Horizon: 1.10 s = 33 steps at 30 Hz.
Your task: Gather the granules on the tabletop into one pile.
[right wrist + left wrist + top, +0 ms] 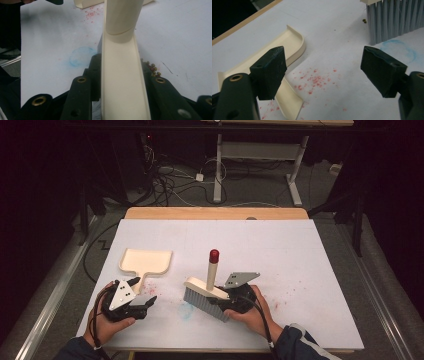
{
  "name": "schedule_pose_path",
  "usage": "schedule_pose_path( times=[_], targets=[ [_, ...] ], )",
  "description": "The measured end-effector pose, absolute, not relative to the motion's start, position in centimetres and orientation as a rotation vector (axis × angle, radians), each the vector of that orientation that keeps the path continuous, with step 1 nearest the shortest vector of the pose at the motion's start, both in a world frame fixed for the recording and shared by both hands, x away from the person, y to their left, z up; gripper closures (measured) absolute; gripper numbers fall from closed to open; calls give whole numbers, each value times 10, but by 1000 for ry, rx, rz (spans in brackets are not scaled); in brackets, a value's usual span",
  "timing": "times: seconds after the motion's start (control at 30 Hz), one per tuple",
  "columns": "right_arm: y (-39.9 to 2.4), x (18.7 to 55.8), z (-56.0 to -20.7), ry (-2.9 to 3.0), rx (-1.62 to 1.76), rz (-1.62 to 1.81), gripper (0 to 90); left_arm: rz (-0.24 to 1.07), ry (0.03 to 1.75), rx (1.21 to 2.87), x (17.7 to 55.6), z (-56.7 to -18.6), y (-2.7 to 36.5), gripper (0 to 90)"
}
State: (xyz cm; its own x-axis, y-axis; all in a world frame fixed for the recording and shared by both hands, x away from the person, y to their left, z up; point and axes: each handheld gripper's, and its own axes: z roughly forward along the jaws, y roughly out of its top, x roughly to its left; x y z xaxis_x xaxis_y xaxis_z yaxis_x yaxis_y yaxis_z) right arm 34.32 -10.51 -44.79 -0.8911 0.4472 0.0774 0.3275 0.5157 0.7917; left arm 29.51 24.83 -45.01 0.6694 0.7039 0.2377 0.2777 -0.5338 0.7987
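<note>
My right claw clamped the brush bristles-down to sweep; my left claw gaped, empty, beside the dustpan — ready to steady it.

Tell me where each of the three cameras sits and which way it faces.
High view: above the near edge, looking forward and down on the white table; both hands show, left gripper, right gripper.
Left gripper view: rides that gripper, facing the cream plastic dustpan; its open jaws show.
Right gripper view: looks along jaws shut on the cream hand brush with grey bristles.
Shared: all show the dustpan, the brush and the blue chalk ring.
</note>
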Motion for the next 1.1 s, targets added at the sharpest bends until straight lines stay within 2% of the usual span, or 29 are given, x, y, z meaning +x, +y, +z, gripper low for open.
schedule_pose_path(
  times=[0.57, 0.77, 1.1],
  targets=[
    [-130, 350, -414, 2495, 595, 1351, 679, 707, 752, 2125, 296, -450, 248, 198],
    [-159, 344, -398, 2355, 654, 1285, 678, 714, 752, 2128, 295, -450, 248, 198],
    [-194, 343, -411, 2322, 755, 1134, 679, 701, 754, 2146, 295, -451, 245, 198]
  ],
)
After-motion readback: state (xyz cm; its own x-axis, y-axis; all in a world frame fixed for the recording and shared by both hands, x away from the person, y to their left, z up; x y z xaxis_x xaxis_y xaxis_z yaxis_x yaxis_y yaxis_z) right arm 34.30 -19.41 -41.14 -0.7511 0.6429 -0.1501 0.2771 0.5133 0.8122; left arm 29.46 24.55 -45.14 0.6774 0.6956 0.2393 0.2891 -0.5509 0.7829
